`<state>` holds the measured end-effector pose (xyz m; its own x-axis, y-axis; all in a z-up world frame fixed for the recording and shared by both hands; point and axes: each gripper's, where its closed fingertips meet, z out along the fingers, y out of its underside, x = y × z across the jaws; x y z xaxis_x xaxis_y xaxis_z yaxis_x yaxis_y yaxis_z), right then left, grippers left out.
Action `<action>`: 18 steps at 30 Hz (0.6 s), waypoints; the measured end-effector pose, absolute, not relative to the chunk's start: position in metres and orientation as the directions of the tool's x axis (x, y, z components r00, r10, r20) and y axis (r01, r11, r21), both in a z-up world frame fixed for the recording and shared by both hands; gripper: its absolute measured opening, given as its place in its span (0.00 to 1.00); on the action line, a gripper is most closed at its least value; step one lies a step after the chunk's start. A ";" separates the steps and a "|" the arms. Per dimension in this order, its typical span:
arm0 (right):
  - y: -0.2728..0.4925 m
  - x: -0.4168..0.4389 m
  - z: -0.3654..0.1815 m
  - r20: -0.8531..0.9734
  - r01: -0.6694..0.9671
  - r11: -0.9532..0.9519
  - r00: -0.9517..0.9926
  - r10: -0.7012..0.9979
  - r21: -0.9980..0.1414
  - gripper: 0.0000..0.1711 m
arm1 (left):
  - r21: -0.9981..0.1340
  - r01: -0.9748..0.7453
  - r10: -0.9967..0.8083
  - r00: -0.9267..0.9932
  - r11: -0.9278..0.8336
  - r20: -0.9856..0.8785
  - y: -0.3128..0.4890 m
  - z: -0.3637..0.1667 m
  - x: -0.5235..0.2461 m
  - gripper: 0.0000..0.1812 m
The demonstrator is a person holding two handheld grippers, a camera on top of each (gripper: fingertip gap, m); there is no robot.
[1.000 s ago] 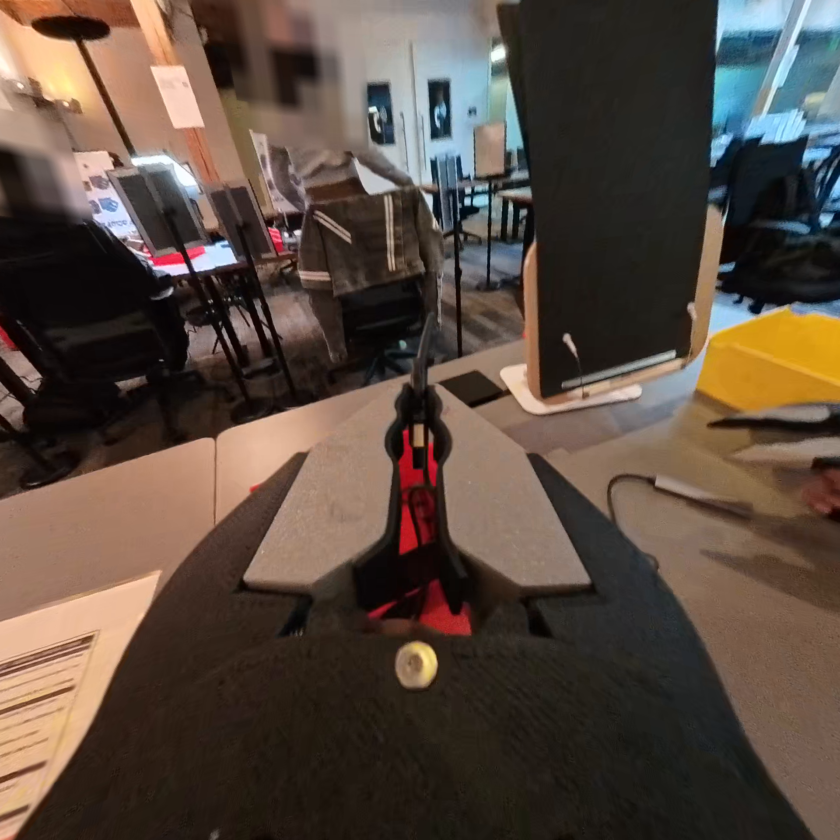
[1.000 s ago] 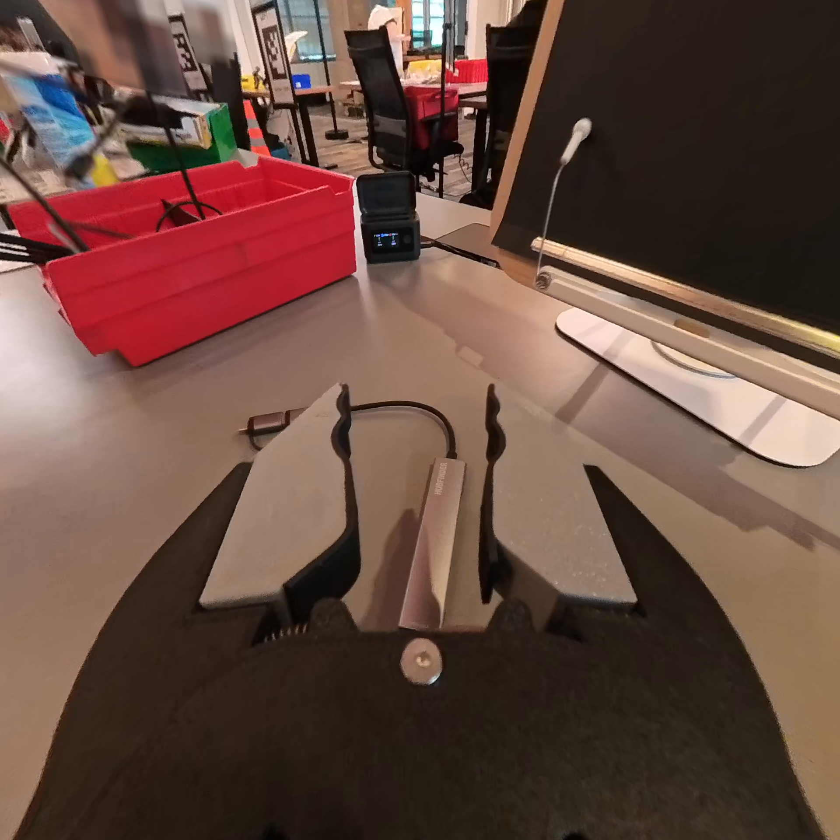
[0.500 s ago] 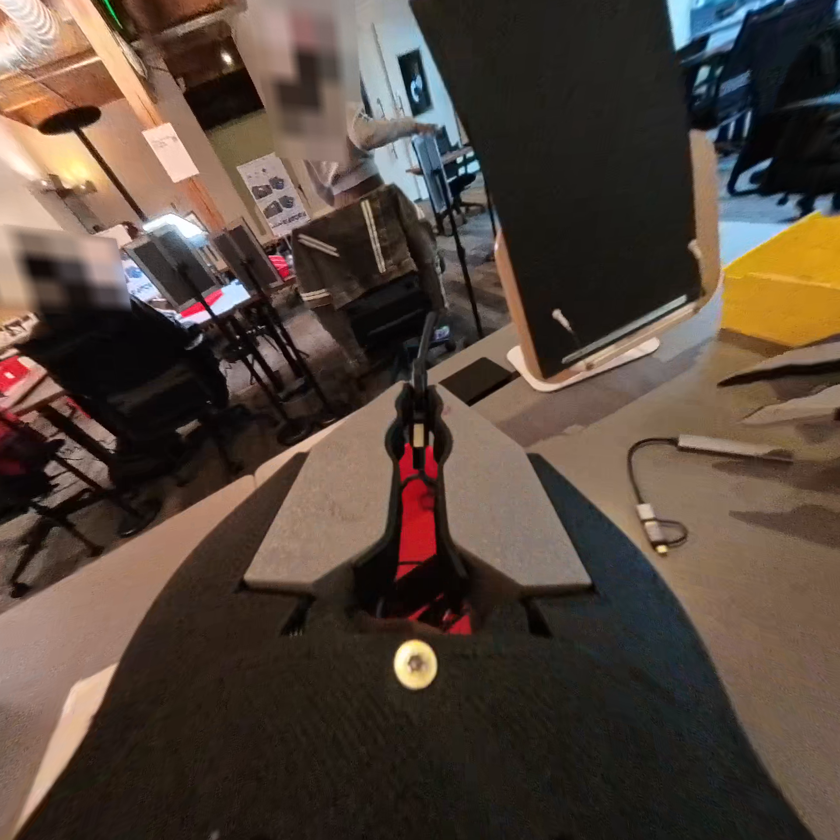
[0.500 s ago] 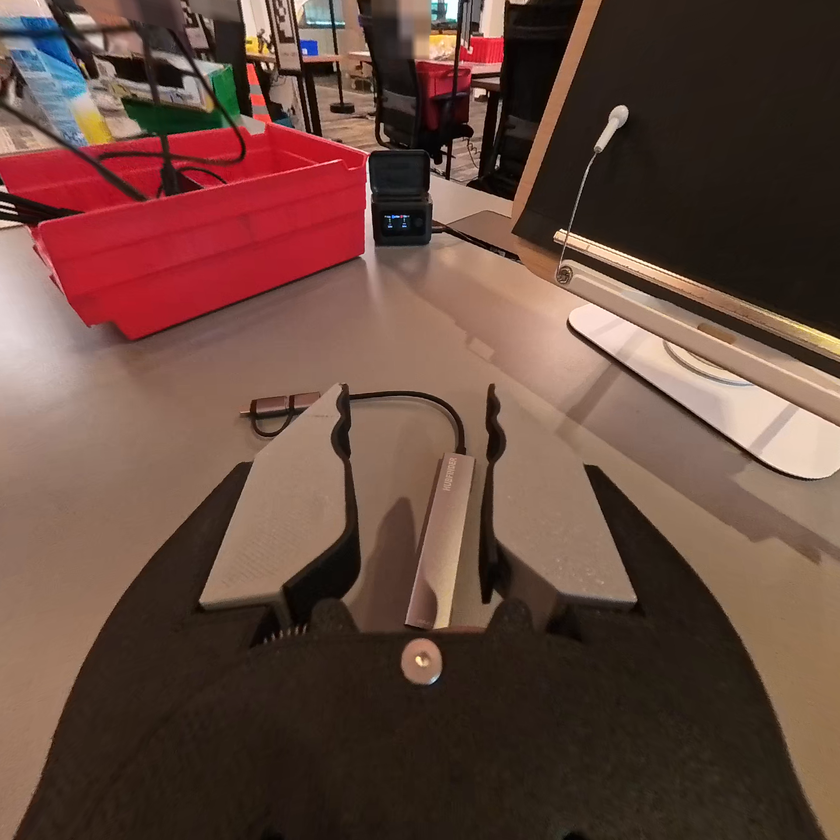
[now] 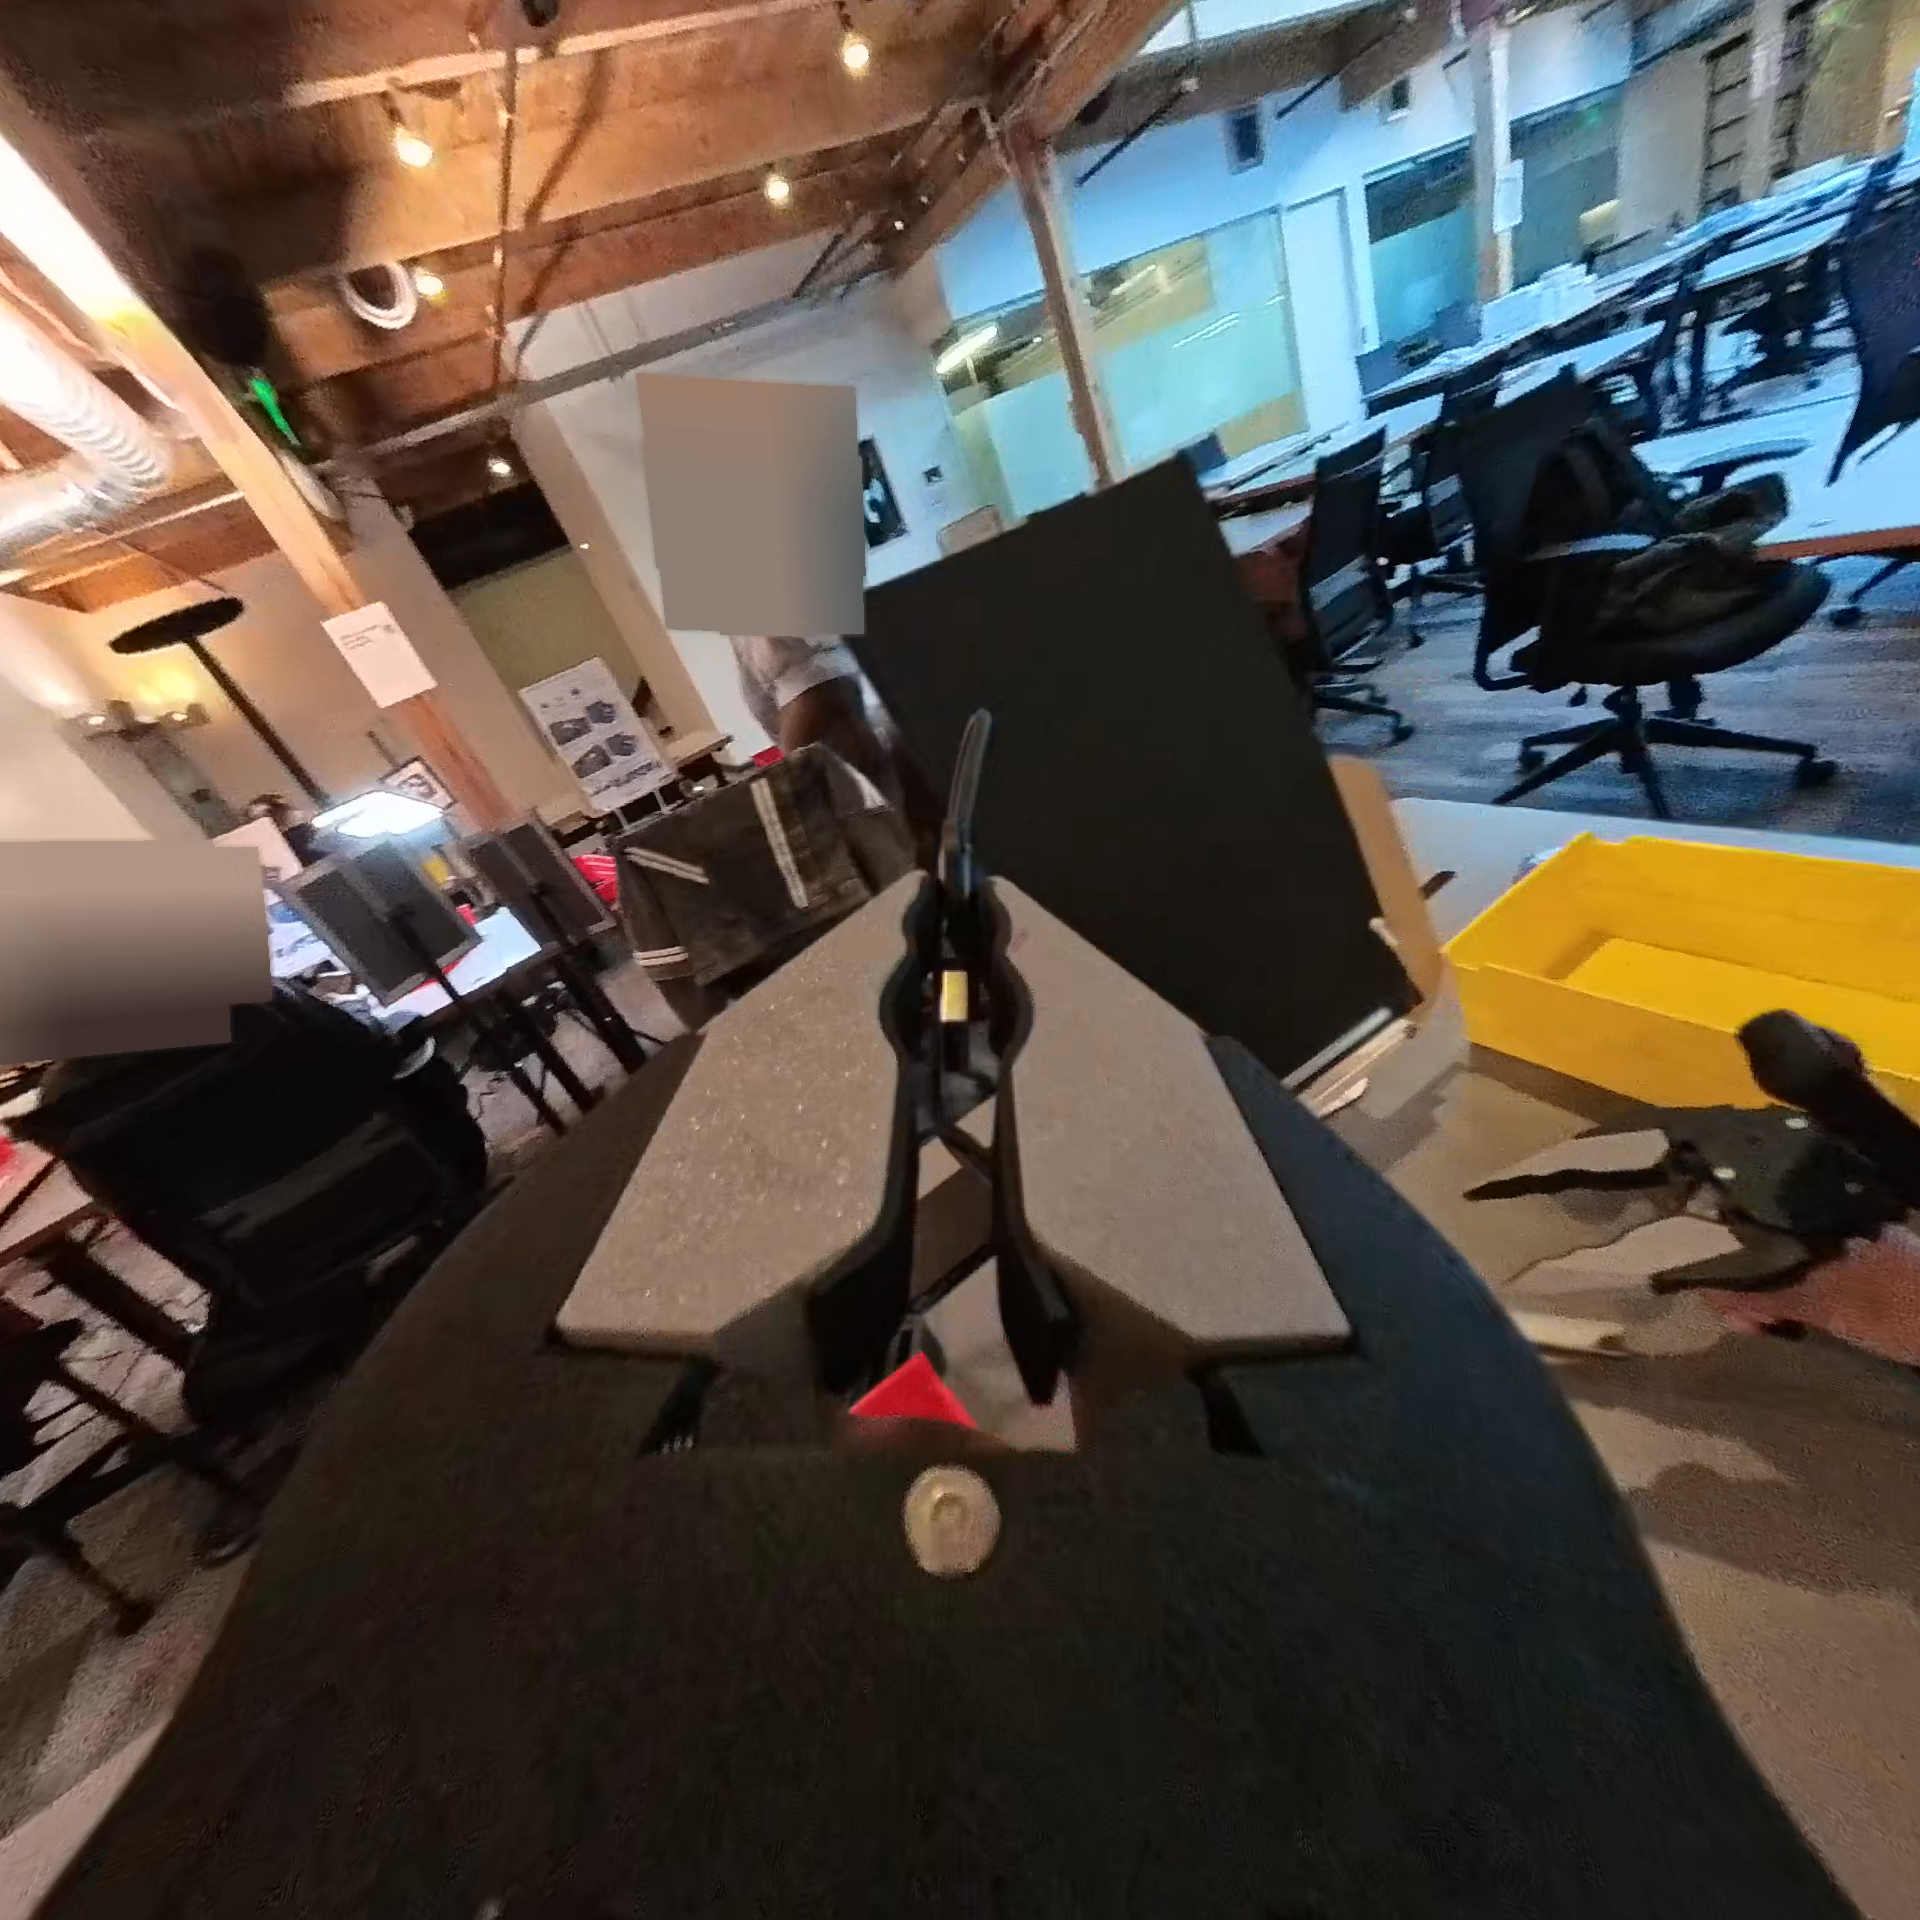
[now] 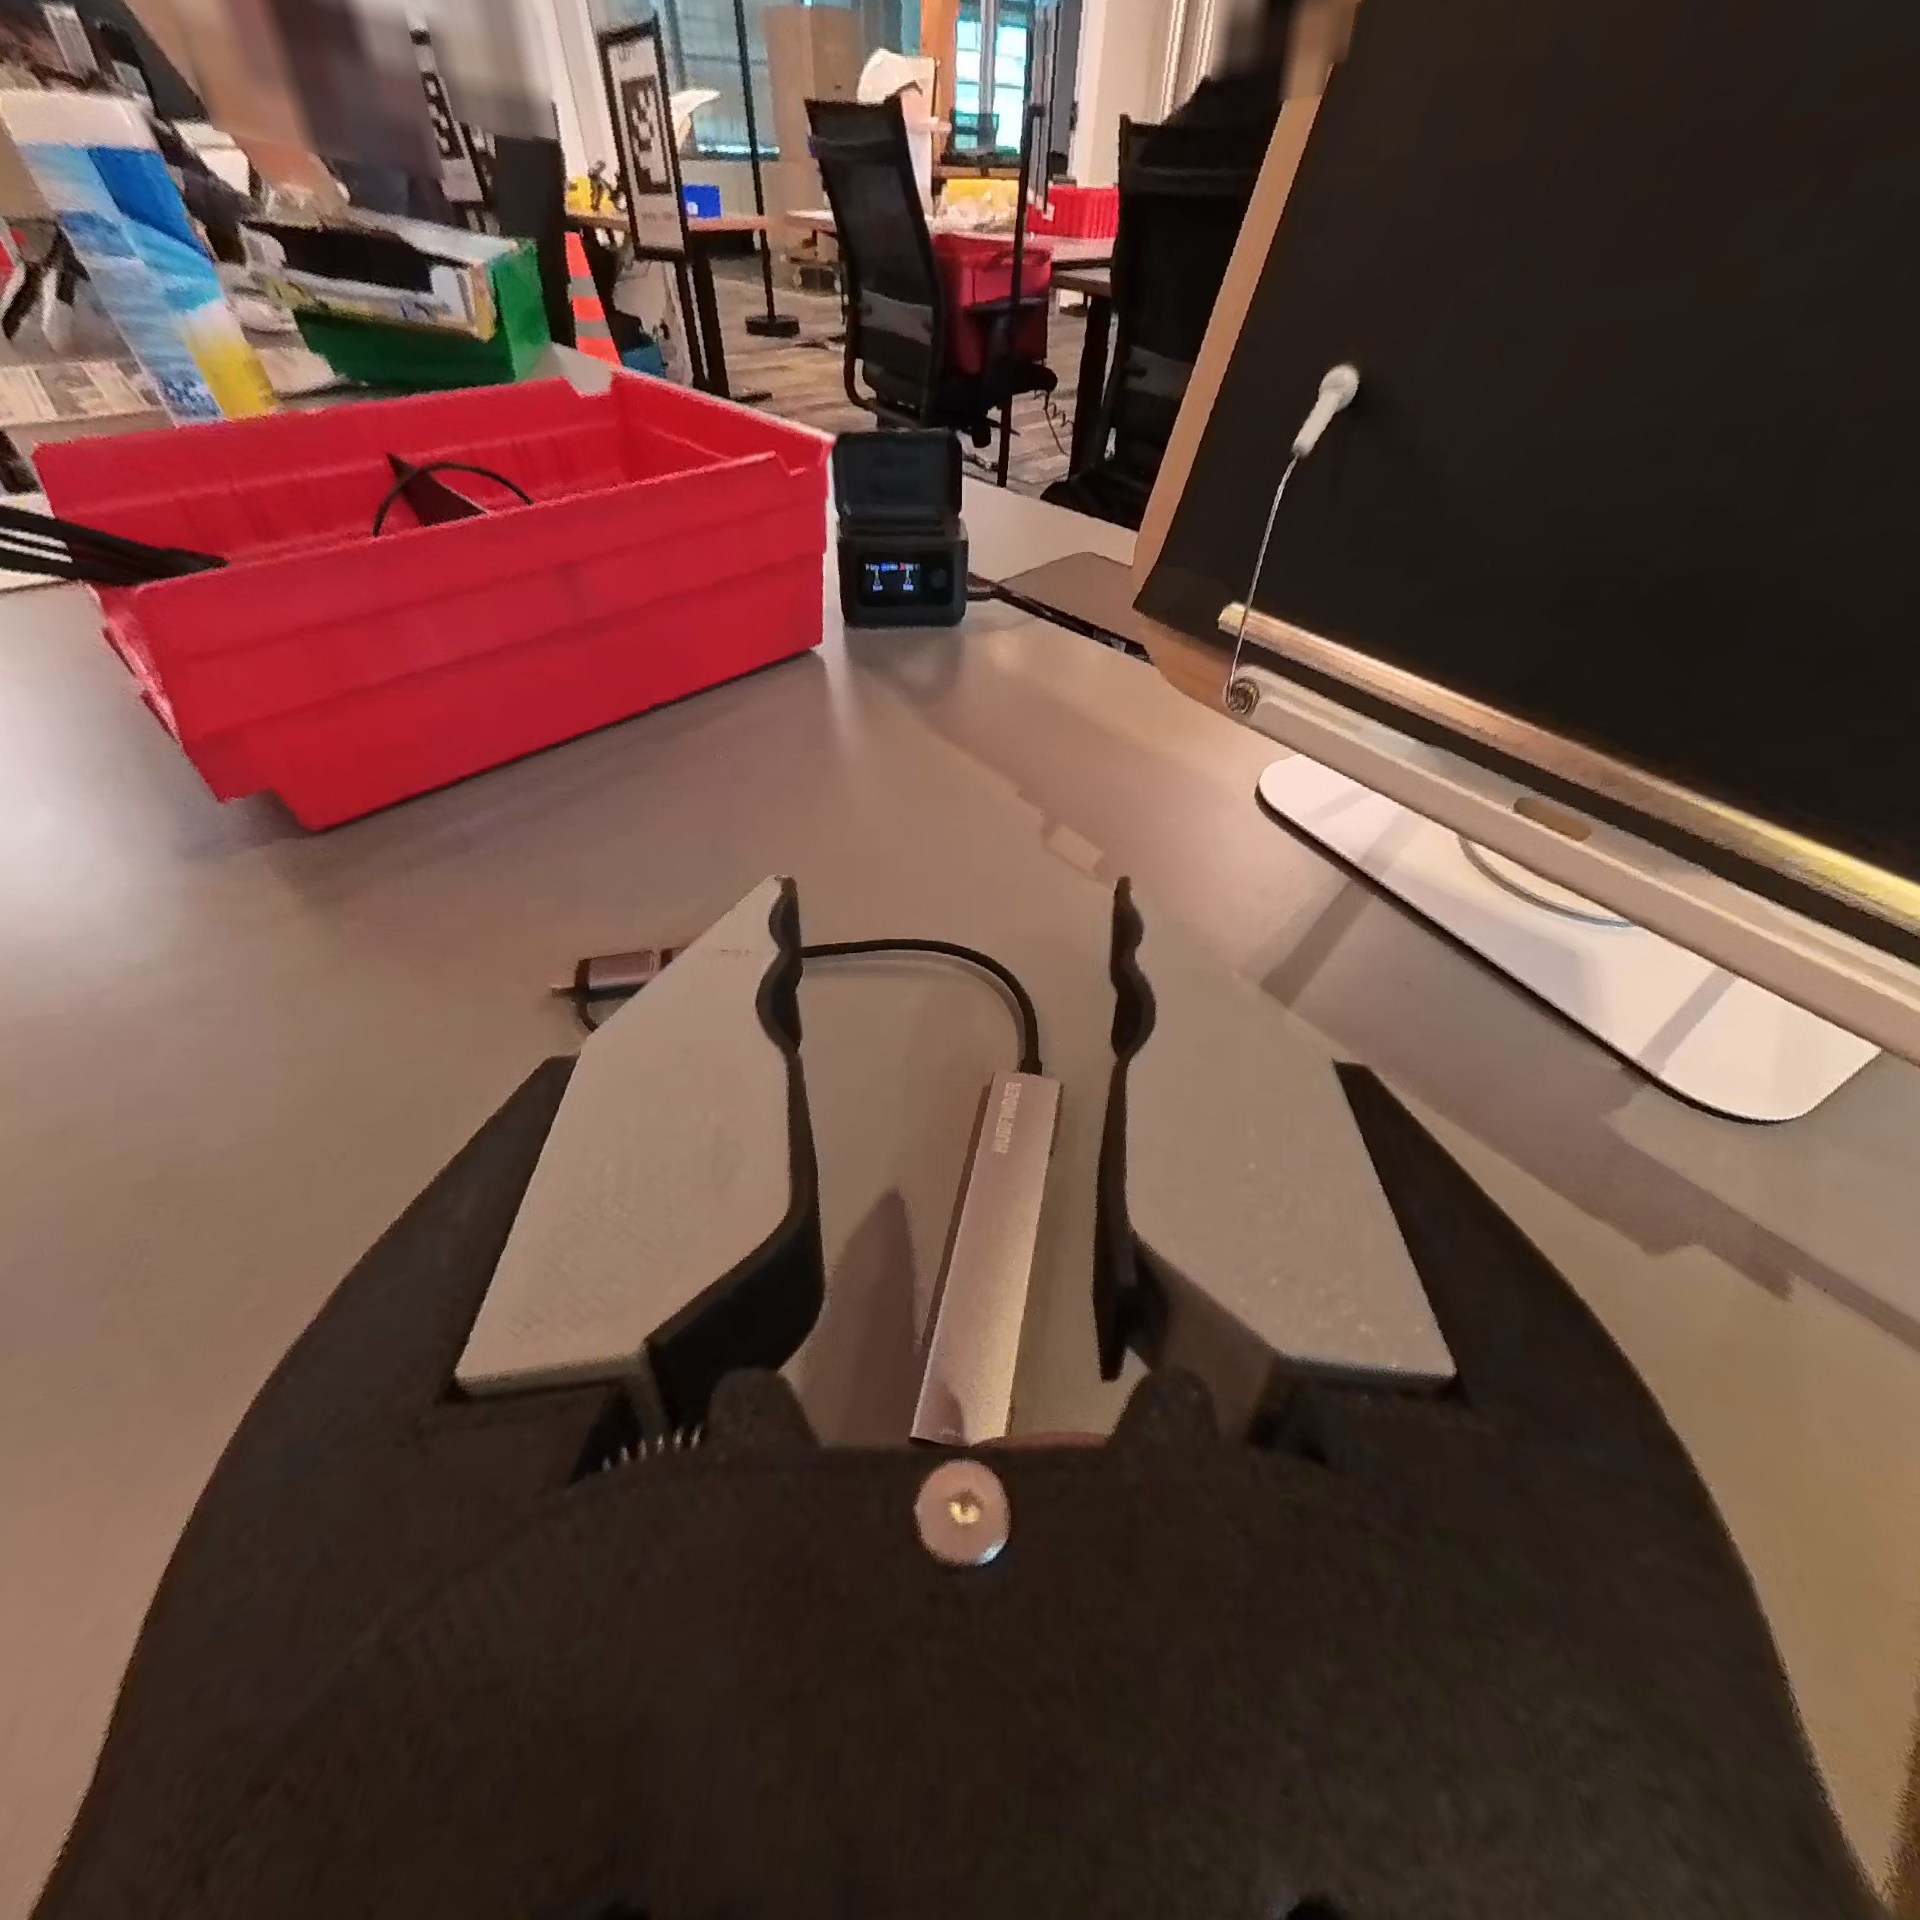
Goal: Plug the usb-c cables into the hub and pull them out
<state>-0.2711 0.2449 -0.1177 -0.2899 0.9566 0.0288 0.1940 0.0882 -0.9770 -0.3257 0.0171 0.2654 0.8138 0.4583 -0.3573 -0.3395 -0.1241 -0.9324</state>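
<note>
My left gripper [image 5: 958, 902] is shut on a black usb-c cable [image 5: 966, 774]. Its metal plug [image 5: 952, 995] points back between the fingers and the cable sticks out past the tips. The gripper is raised and tilted up above the table. My right gripper [image 6: 948, 902] is open, low over the grey table [image 6: 260, 1091]. The slim silver hub [image 6: 995, 1236] lies flat between its fingers, nearer the right finger. The hub's own short black lead [image 6: 935, 954] curves left to a metal plug [image 6: 618, 968]. The right gripper also shows at the right of the left wrist view [image 5: 1621, 1184].
A red bin [image 6: 468, 613] with cables stands at the back left. A small black device with a lit screen [image 6: 902, 545] sits beside it. A black board on a white stand [image 6: 1558, 436] is at the right. A yellow bin [image 5: 1704, 966] lies beyond the right gripper. The hub's own short black lead [image 6: 935, 954] is about 15 cm from my right fingertips.
My left gripper has lifted and tilted upward with the cable, swinging right away from the red bin. My right gripper has stayed open around the hub, hardly moving.
</note>
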 end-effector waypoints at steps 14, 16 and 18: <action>0.291 -0.241 -0.046 -0.017 -0.040 -0.026 -0.219 0.976 -0.999 0.34 | -0.935 -0.234 0.034 0.967 -0.268 -0.252 0.136 0.129 -0.214 0.03; 0.302 -0.237 -0.038 -0.056 -0.069 -0.072 -0.213 0.976 -0.995 0.34 | -0.932 -0.213 -0.016 0.976 -0.294 -0.218 0.147 0.092 -0.202 0.03; 0.312 -0.232 -0.031 -0.104 -0.099 -0.127 -0.213 0.971 -0.987 0.33 | -0.927 -0.190 -0.047 0.982 -0.324 -0.185 0.155 0.056 -0.193 0.03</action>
